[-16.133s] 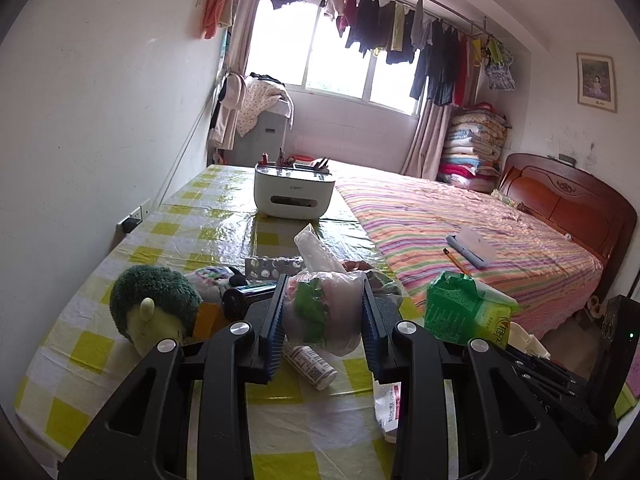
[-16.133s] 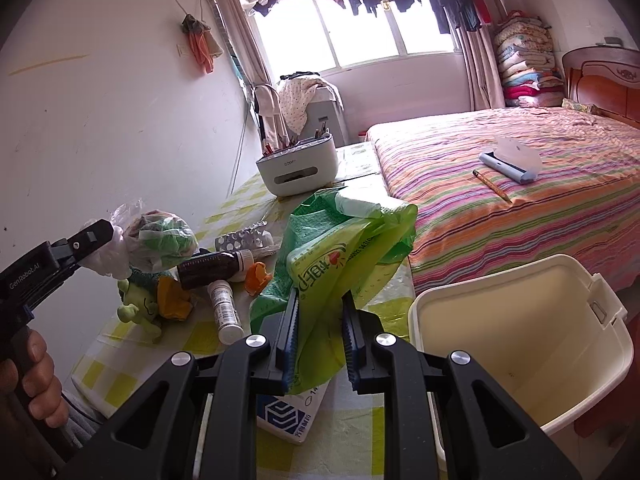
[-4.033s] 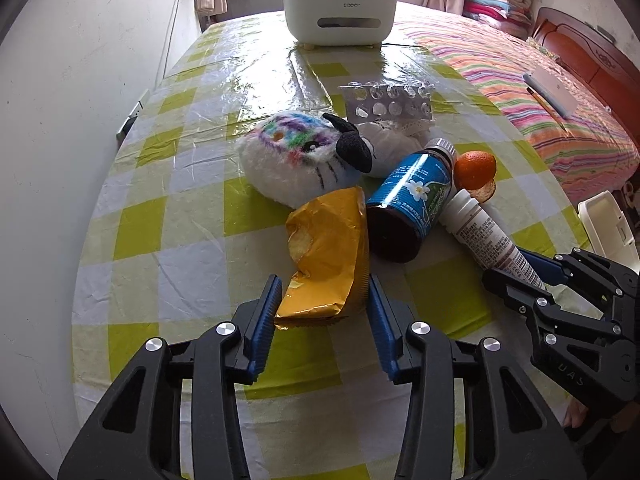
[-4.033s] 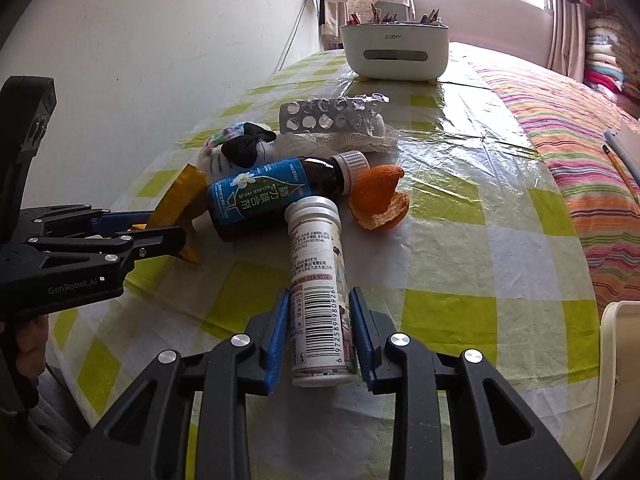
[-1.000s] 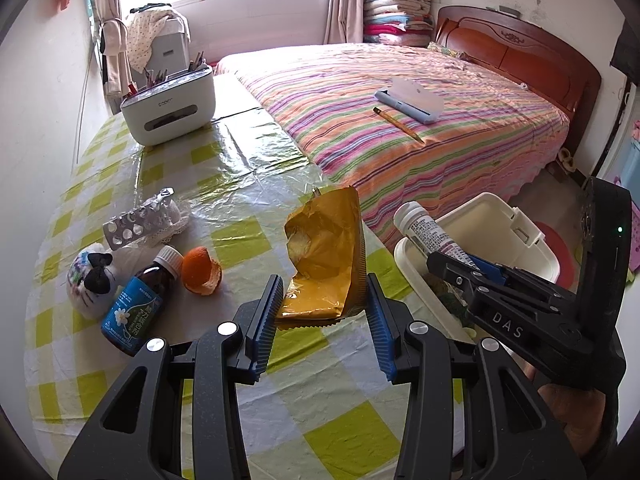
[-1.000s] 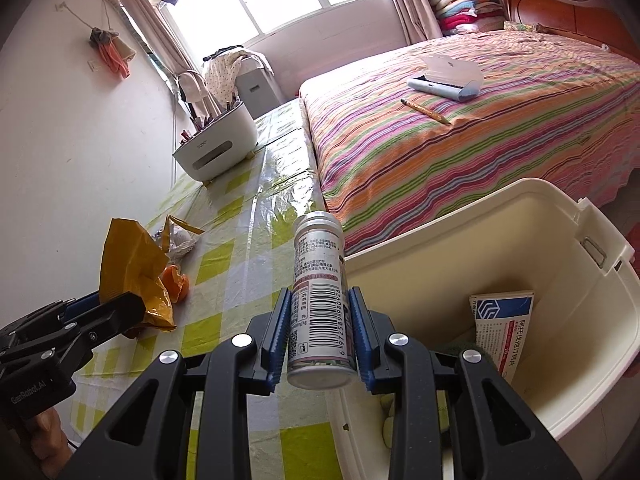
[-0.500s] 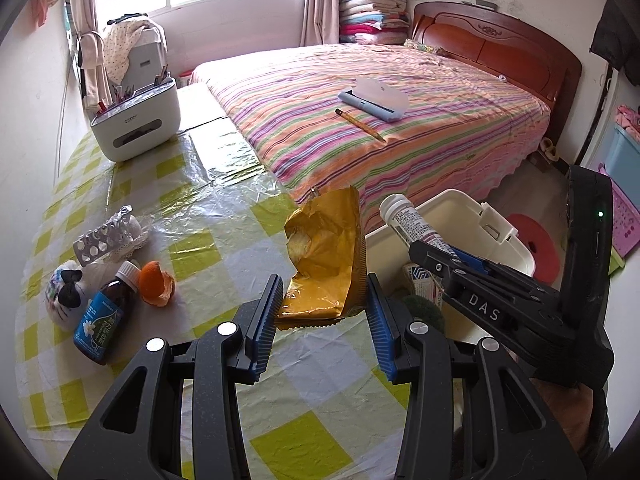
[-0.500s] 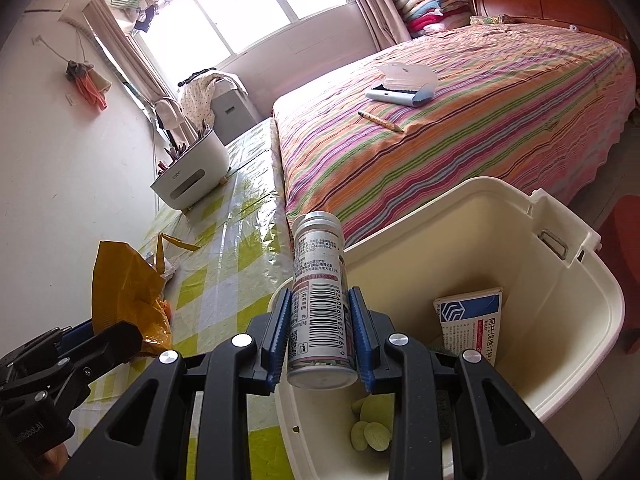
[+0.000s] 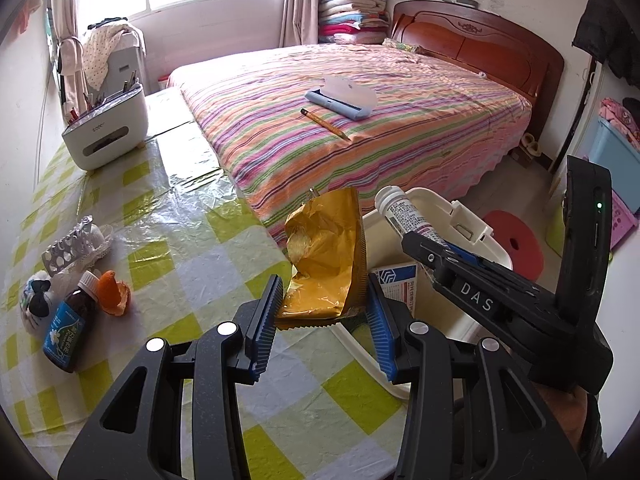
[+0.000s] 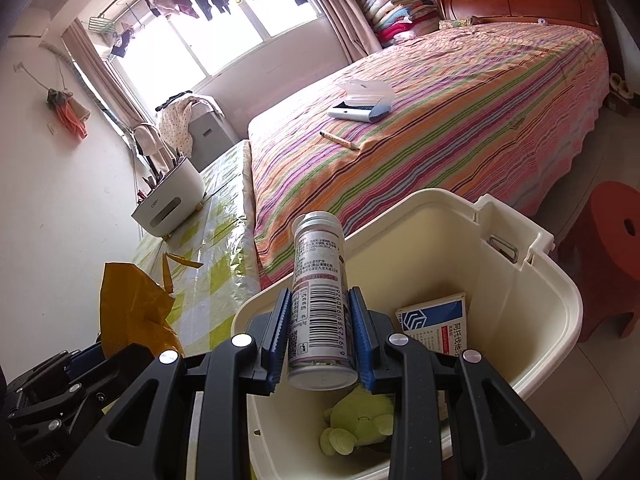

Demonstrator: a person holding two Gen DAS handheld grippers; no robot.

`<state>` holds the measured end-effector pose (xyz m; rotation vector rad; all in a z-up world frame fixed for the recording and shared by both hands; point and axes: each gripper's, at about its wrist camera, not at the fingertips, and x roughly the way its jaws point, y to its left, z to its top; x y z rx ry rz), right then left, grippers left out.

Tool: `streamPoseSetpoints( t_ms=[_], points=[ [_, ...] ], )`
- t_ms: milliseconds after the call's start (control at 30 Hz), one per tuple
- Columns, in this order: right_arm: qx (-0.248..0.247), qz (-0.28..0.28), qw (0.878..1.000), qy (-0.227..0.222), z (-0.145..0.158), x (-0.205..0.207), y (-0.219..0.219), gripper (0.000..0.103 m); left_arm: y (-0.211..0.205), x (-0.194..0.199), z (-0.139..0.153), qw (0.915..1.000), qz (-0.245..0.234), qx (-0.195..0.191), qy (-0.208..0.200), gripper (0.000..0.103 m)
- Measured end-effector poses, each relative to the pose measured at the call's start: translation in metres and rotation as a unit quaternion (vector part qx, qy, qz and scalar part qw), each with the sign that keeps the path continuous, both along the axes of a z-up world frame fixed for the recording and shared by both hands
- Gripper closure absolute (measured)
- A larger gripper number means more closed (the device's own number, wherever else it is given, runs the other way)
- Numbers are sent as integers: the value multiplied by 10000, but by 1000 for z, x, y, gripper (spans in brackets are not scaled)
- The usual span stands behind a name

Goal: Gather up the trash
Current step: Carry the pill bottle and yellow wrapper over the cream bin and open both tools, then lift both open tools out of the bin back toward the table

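My left gripper [image 9: 322, 312] is shut on a crumpled yellow wrapper [image 9: 326, 256] and holds it over the table's right edge, beside the cream bin [image 9: 466, 216]. The wrapper also shows in the right wrist view [image 10: 132, 308]. My right gripper [image 10: 320, 340] is shut on a white pill bottle [image 10: 320, 304] and holds it above the open cream bin [image 10: 540, 320]. The bottle [image 9: 404, 212] and right gripper [image 9: 460, 276] show in the left wrist view. In the bin lie a blue-and-white box [image 10: 436, 324] and a green plush toy [image 10: 356, 420].
On the yellow-checked table [image 9: 180, 240] lie a brown syrup bottle [image 9: 70, 328], orange peel [image 9: 114, 292], a blister pack [image 9: 70, 244] and a small plush [image 9: 34, 308]. A white organiser [image 9: 106, 136] stands at the back. A striped bed [image 9: 380, 120] and red stool [image 9: 516, 240] flank the bin.
Both grippers have moved right towards the bin. The pill bottle now hangs over the bin's inside and the wrapper has reached the table's edge by the bin.
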<state>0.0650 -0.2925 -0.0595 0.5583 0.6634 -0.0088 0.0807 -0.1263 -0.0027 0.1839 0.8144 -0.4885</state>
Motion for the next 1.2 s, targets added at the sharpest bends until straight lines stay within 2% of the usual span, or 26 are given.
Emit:
streamPoseSetpoints(
  t_ms=[233, 300, 333, 367, 400, 467, 533, 567, 600, 733, 1200],
  points=[
    [-51, -244, 9997, 64, -3, -2, -11, 75, -19, -7, -11, 9997, -237, 34, 34, 61],
    [-40, -326, 9994, 100, -4, -3, -14, 75, -21, -7, -14, 9995, -302, 2, 98, 57],
    [-19, -342, 9993, 120, -5, -3, -16, 74, -22, -8, -14, 9994, -332, -17, 99, 43],
    [-24, -365, 9992, 158, -6, -2, -16, 74, -23, -10, -14, 9995, -324, 5, 56, 22],
    [-31, -415, 9989, 192, -7, -3, -17, 74, -25, -13, -13, 9995, -294, 47, -36, 17],
    [29, -476, 9986, 249, -10, -3, -20, 73, -26, -18, -11, 9993, -318, 109, -163, 16],
    [113, -549, 9979, 316, -12, -2, -23, 57, -26, -19, -10, 9992, -342, 161, -161, 15],
    [123, -640, 9973, 325, -12, -4, -25, 40, -25, -19, -9, 9992, -326, 158, -154, 14],
    [143, -730, 9968, 281, -11, -6, -26, 34, -24, -19, -9, 9993, -294, 144, -154, 14],
    [143, -810, 9965, 143, -7, -9, -29, 33, -17, -14, -6, 9998, -160, 80, -109, 13],
    [228, -601, 9978, 186, -6, 0, -13, 33, 3, -3, 1, 9997, 135, -185, 65, 13]
  ],
)
